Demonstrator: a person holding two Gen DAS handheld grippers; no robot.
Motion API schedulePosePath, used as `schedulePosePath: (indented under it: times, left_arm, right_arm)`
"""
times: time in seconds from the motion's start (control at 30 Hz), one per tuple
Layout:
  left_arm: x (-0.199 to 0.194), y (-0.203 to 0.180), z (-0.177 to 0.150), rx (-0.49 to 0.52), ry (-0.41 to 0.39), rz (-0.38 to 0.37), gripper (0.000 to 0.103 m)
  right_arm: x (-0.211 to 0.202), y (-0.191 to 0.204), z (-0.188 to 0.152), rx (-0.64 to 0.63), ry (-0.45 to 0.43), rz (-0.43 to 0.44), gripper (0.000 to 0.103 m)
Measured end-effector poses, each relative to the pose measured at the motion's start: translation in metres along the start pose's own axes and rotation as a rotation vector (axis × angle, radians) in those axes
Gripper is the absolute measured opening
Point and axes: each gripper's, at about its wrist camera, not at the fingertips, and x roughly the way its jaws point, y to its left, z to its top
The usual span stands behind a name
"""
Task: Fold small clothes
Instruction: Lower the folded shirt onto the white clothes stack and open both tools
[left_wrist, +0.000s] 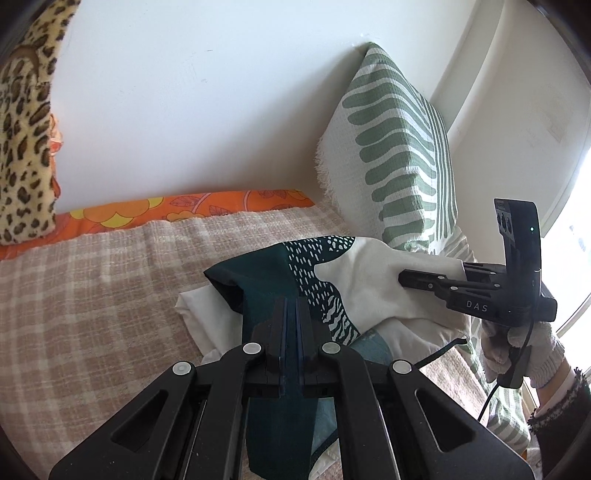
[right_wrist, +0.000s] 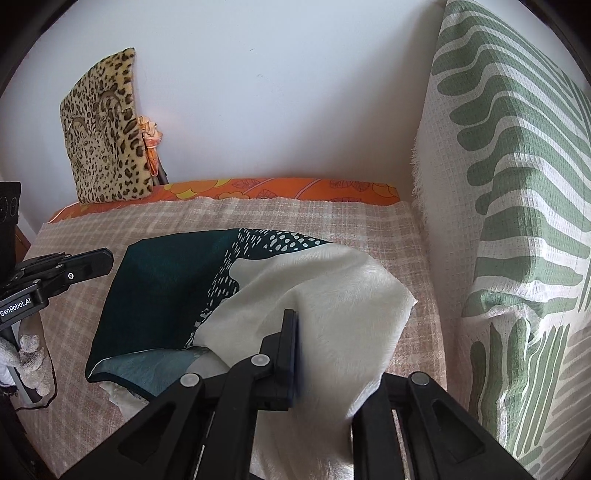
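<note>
Both grippers are pinched shut on the cloth (right_wrist: 177, 288): left gripper (left_wrist: 291, 317) on the teal edge, right gripper (right_wrist: 306, 350) on the white, lifting it to fold.

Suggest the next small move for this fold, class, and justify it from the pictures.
Probably carry the right hand-held gripper leftward, laying the white half of the cloth over the dark half. Both grippers seem clamped on it, the left hand-held gripper on the dark part, and the white edge is raised off the checked blanket.

I'm seeing a smooth, faintly sheeny cloth (right_wrist: 317, 295) lying on a coarse woven plaid blanket (right_wrist: 258, 218); both matt black plastic grippers.
</note>
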Motion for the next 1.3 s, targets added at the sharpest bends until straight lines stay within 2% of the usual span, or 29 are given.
schedulePosePath:
  times: [0.07,0.1,0.17,0.23,0.27,0.37,0.5,0.6,0.7,0.8,0.87,1.0,1.13,1.2,1.3]
  left_arm:
    - [0.000,-0.001,-0.004,0.001,0.011,-0.008,0.003]
    - [-0.001,-0.002,-0.006,0.007,0.017,-0.012,0.003]
    - [-0.001,-0.006,-0.012,0.019,0.040,-0.026,0.003]
    - [0.002,-0.010,-0.019,0.026,0.069,-0.034,0.004]
    - [0.003,-0.011,-0.022,0.025,0.079,-0.036,0.008]
    - [0.011,-0.010,-0.035,0.024,0.119,-0.039,0.009]
    - [0.024,-0.005,-0.056,0.018,0.191,-0.045,0.009]
    - [0.028,-0.005,-0.072,0.021,0.224,-0.069,0.009]
    - [0.017,-0.006,-0.075,0.038,0.222,-0.100,0.009]
    - [-0.001,0.008,-0.066,0.000,0.206,-0.128,0.009]
    - [-0.011,0.020,-0.054,-0.020,0.176,-0.122,0.009]
    - [-0.016,0.043,-0.022,-0.063,0.115,-0.092,0.009]
    - [-0.010,0.044,0.008,-0.080,0.056,-0.087,0.009]
    - [-0.004,0.032,0.020,-0.051,0.035,-0.087,0.009]
    - [0.014,0.011,0.030,0.017,0.036,-0.081,0.009]
  right_arm:
    - [0.002,-0.010,-0.003,0.031,0.027,0.001,0.032]
    - [0.002,-0.013,-0.006,0.039,0.039,-0.012,0.032]
    - [0.005,-0.017,-0.012,0.042,0.078,-0.105,0.033]
    - [0.012,-0.017,-0.017,0.018,0.132,-0.261,0.035]
    - [0.014,-0.015,-0.019,0.011,0.140,-0.310,0.036]
    - [0.008,-0.001,-0.017,0.000,0.089,-0.366,0.035]
    - [0.005,0.026,-0.004,-0.037,0.017,-0.392,0.036]
    - [0.010,0.035,0.005,-0.049,-0.005,-0.335,0.036]
    - [0.031,0.035,-0.001,-0.049,0.063,-0.295,0.036]
    - [0.046,0.024,-0.017,-0.076,0.136,-0.369,0.035]
    - [0.043,0.014,-0.027,-0.053,0.144,-0.403,0.035]
    - [0.020,0.013,-0.025,0.009,0.048,-0.329,0.034]
    - [0.013,0.009,-0.006,0.093,-0.055,-0.192,0.031]
    - [0.016,0.002,0.006,0.140,-0.088,-0.145,0.016]
    - [0.028,-0.005,0.022,0.191,-0.117,-0.105,0.013]
